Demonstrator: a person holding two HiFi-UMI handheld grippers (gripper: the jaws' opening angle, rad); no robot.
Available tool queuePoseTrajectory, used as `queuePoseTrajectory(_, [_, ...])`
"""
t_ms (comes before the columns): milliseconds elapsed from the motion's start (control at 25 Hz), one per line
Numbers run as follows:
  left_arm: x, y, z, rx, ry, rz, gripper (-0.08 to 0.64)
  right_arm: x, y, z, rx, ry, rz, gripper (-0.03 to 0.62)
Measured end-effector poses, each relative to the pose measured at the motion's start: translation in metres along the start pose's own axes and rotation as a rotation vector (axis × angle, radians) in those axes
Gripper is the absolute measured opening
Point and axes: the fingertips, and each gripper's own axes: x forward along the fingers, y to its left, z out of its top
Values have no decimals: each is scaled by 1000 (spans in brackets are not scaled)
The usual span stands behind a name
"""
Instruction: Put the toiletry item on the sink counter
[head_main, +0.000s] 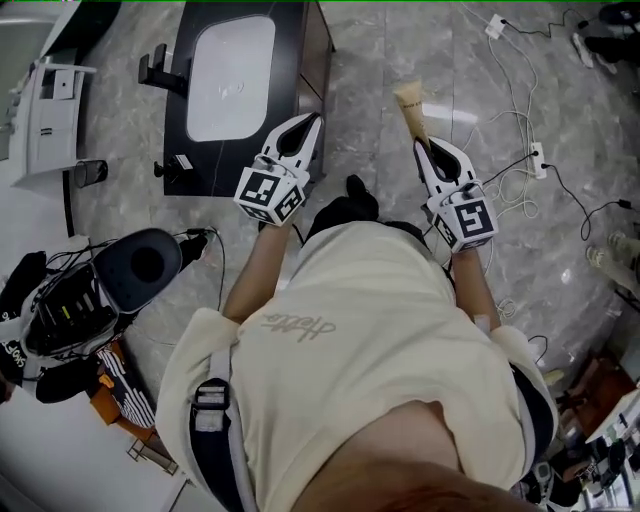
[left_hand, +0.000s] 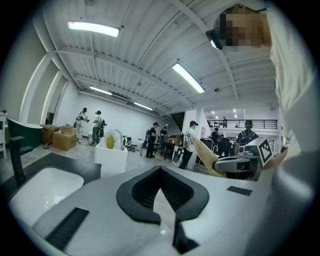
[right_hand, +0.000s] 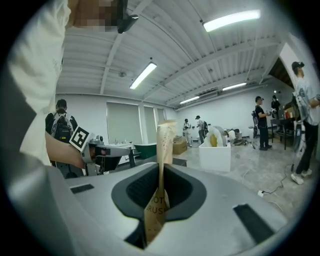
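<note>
Black table with a white sink basin is at upper left of the head view, well apart from the item. Centre: your left tongs are closed and empty. Right: your right tongs clamp the tan paper-wrapped toothbrush packet, held in the air over the floor. Looks like the carry step. Next you need to get the packet over the table's bare top beside the basin, lower it and let go.

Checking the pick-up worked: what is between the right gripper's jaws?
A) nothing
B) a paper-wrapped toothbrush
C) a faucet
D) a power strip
B: the right gripper is shut on the paper-wrapped toothbrush, which sticks out past its tips.
</note>
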Motion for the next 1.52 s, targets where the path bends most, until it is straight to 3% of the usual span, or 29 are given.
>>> queuePoseTrajectory(200, [3,71,13,-20,0,47,3,77,12,29,-70,18,48,21])
queuePoseTrajectory(360, [0,112,27,-29,-22,116,3,127,24,42,-120,48,150,21])
queuePoseTrajectory(560, [-24,140,18,-134,-63,249,3,161,46,36,-154,74,280,21])
queuePoseTrajectory(840, [-56,154,25,-124,-94,489,3,205,53,25,-207,106,550,21])
queuePoseTrajectory(1080, [-75,163,16,-141,-81,646,3,242,53,29,-235,106,694,21])
queuePoseTrajectory(1360, [-115,166,2,-179,-134,877,3,267,97,5,-283,172,935,21])
queuePoseTrajectory(1520, [-153,146,-11,-198,-151,1000,3,265,124,1,-339,170,1059,21])
